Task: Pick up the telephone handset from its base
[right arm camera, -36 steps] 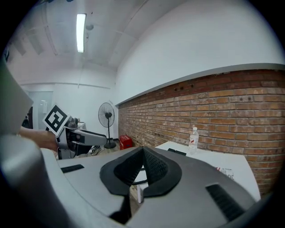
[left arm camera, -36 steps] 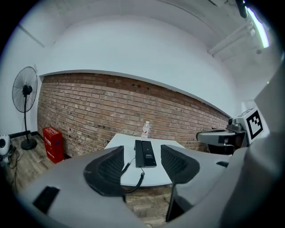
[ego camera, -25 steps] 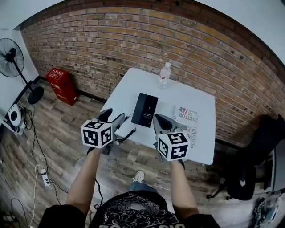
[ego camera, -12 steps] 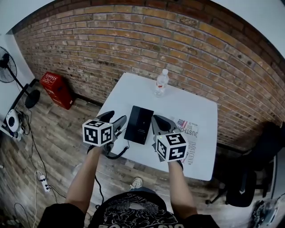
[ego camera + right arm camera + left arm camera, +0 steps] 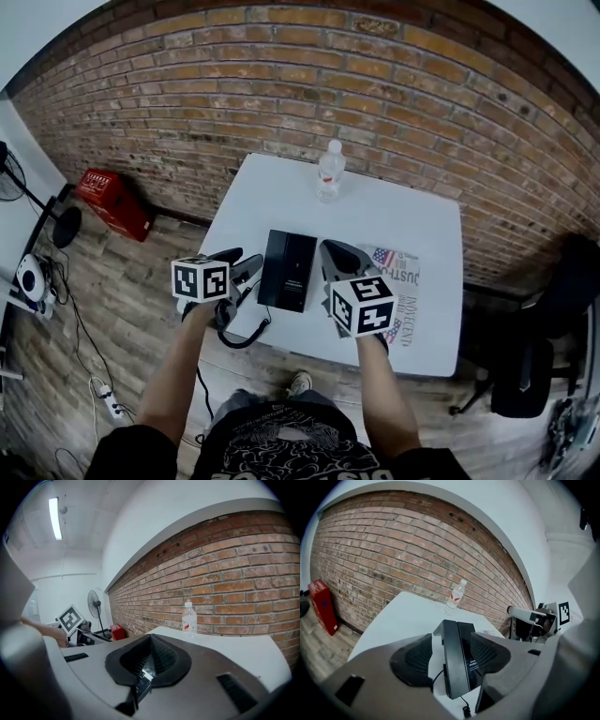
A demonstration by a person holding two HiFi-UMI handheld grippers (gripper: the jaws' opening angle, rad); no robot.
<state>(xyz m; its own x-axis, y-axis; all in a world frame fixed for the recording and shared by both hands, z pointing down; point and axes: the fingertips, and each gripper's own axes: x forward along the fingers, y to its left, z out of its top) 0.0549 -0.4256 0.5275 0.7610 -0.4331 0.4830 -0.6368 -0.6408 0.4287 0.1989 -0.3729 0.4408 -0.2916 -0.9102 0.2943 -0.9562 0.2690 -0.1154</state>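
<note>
A black telephone [image 5: 289, 270] lies on the white table [image 5: 394, 216] near its front edge, with the handset [image 5: 452, 663] resting along the left side of the base [image 5: 469, 651]. A coiled cord [image 5: 246, 333] hangs off the table edge. My left gripper [image 5: 242, 264] is open just left of the phone, and in the left gripper view [image 5: 450, 651] the handset shows between its jaws without touching them. My right gripper [image 5: 330, 249] hovers at the phone's right side, shut on nothing; in the right gripper view [image 5: 150, 656] only a sliver of the phone shows under the pads.
A clear water bottle [image 5: 328, 172] stands at the table's far edge by the brick wall. A newspaper [image 5: 401, 281] lies right of the phone. A red box [image 5: 111, 202] sits on the floor to the left, and a black chair [image 5: 534, 375] to the right.
Both grippers have moved forward over the table edge and now flank the phone. The handset still rests on its base.
</note>
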